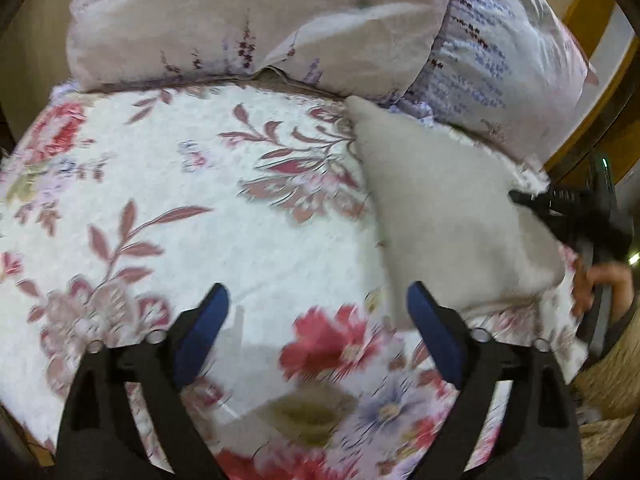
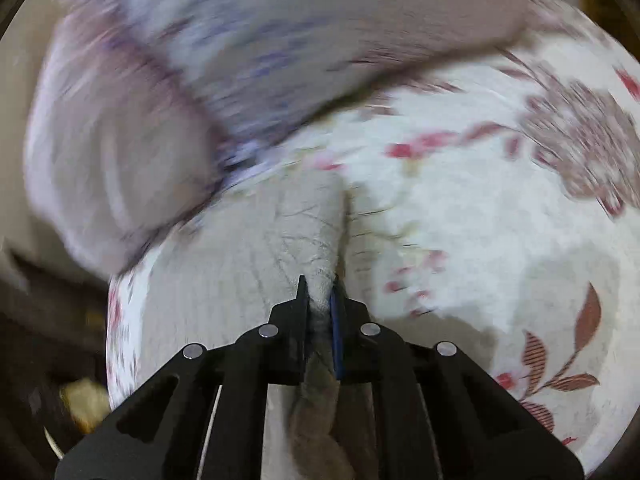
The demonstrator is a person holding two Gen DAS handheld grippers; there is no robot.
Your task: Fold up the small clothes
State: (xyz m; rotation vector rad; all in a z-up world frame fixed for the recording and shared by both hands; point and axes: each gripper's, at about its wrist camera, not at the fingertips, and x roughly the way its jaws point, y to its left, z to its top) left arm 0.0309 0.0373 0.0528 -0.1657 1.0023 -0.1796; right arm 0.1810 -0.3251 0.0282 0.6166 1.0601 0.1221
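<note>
grey garment (image 1: 452, 216) pinched in the right claw (image 2: 320, 300) on floral bedspread (image 1: 224, 208); left claw (image 1: 318, 304) wide

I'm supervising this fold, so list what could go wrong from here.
1. The right hand-held gripper pinches only a bunched edge of the grey cloth; it may slip out.
2. The left hand-held gripper is open over the floral bedspread and could grab that instead.
3. The cloth's far corner lies near the pillows and may snag.

The garment (image 1: 452, 216) lies on the bedspread (image 1: 200, 200), seemingly just before the pillows (image 1: 260, 20).
</note>
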